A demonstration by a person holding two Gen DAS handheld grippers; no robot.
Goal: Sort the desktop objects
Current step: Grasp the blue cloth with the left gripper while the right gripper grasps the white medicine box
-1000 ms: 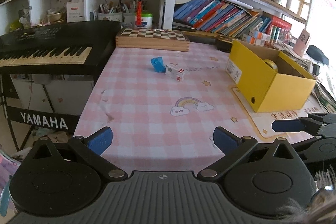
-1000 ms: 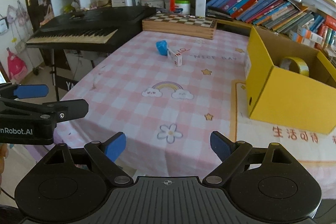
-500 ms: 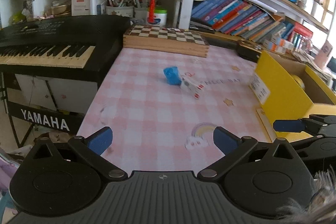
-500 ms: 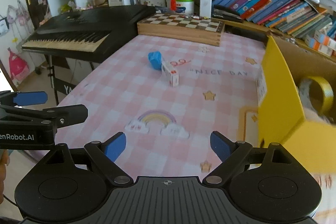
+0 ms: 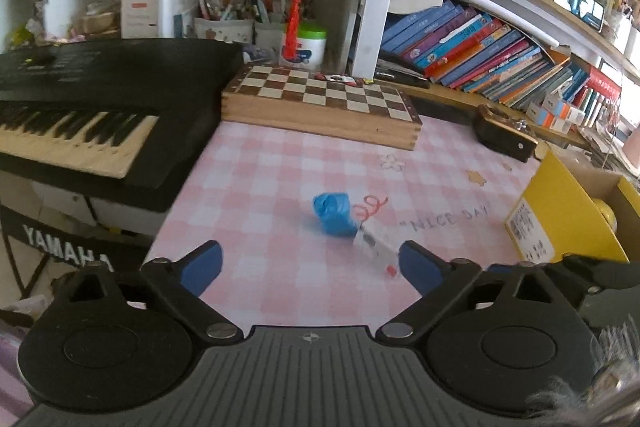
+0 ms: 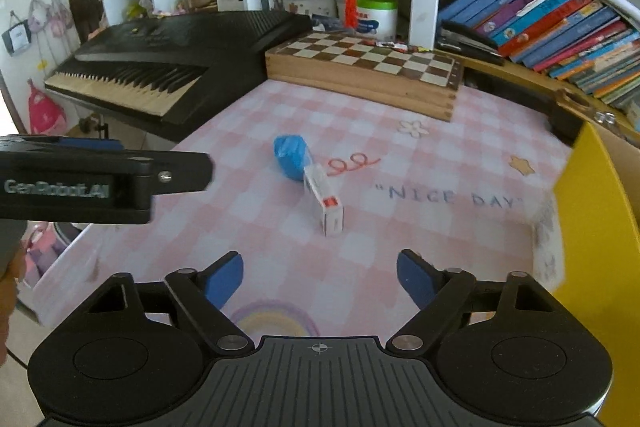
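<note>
Pink checked tablecloth (image 6: 400, 259) | white box (image 6: 326, 201) beyond right claw (image 6: 320, 277), untouched

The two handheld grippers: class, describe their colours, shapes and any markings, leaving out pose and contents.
Each gripper, left and right, is matte black, with two angled arms tipped by blue pads, silver pivot screws, two round discs and a ribbed centre plate bearing a small crosshair mark. White "GenRobot.AI" lettering runs along the left gripper's side in the right wrist view.

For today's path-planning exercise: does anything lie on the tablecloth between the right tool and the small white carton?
Nothing visible does. Only bare checked tablecloth lies between the right tool, whose jaws are closing with nothing between them, and the white carton. The blue wad sits just behind the carton, seemingly touching its far end.
</note>
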